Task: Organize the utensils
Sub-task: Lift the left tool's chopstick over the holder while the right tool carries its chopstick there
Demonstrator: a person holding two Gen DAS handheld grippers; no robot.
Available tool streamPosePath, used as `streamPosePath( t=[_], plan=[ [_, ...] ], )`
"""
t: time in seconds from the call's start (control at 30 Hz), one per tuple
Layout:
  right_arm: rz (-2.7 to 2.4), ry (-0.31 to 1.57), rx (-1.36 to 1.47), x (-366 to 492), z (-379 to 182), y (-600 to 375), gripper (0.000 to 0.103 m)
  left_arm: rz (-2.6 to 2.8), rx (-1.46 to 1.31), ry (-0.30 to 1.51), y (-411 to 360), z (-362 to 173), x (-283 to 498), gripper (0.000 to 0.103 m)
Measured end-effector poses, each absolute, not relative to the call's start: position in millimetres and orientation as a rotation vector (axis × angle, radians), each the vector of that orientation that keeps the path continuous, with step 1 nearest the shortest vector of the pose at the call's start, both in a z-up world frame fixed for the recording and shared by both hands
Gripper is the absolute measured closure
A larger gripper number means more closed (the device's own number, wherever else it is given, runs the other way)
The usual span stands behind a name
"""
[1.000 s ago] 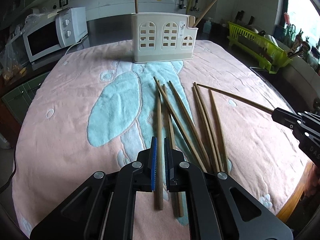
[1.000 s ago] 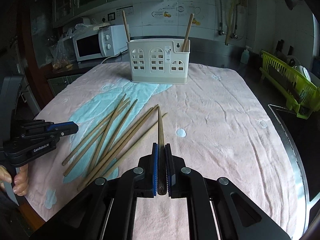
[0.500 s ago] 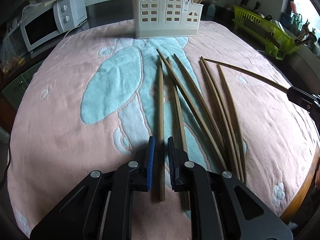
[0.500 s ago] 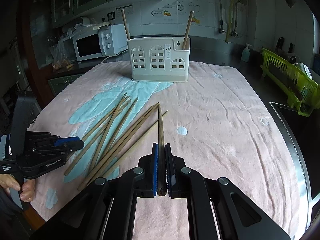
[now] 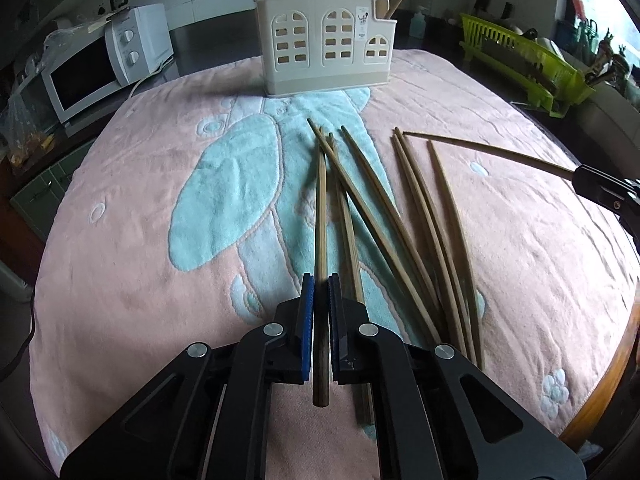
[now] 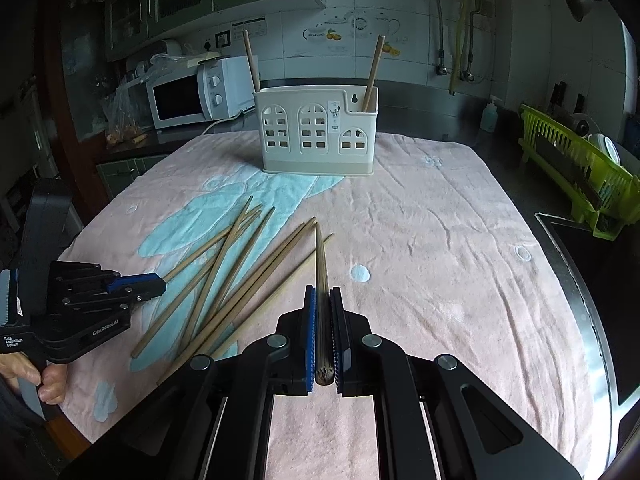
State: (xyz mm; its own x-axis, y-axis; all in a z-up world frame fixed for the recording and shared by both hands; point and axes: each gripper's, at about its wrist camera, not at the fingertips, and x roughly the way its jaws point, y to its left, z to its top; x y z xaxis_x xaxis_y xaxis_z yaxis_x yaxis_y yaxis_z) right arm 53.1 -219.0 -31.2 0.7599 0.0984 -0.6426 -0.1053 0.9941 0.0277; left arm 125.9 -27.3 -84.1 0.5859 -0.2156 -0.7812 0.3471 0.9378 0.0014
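Chopstick (image 5: 320,216) clamped in left gripper (image 5: 319,284) (tip forward).

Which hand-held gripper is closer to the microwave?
Left. The left hand-held gripper sits at the towel's near left edge, on the microwave's side. The right hand-held gripper is further over, near the towel's middle.

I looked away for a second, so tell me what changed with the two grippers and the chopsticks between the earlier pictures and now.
The left gripper opened briefly over one chopstick from the loose pile and has clamped it again. The right gripper kept its own chopstick and did not move. The holder and its two upright sticks are unchanged.
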Motion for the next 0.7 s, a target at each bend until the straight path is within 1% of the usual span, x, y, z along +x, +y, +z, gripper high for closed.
streamPosePath(
  t=[0.47, 0.7],
  plan=[
    [0.131, 0.619, -0.025, 70, 3, -217, 0.096, -0.349, 0.023, 0.675, -12, -22, 127, 0.098],
    [0.167, 0.603, -0.017, 94, 22, -220, 0.096, -0.365, -0.024, 0.666, -12, -8, 144, 0.098]
  ],
)
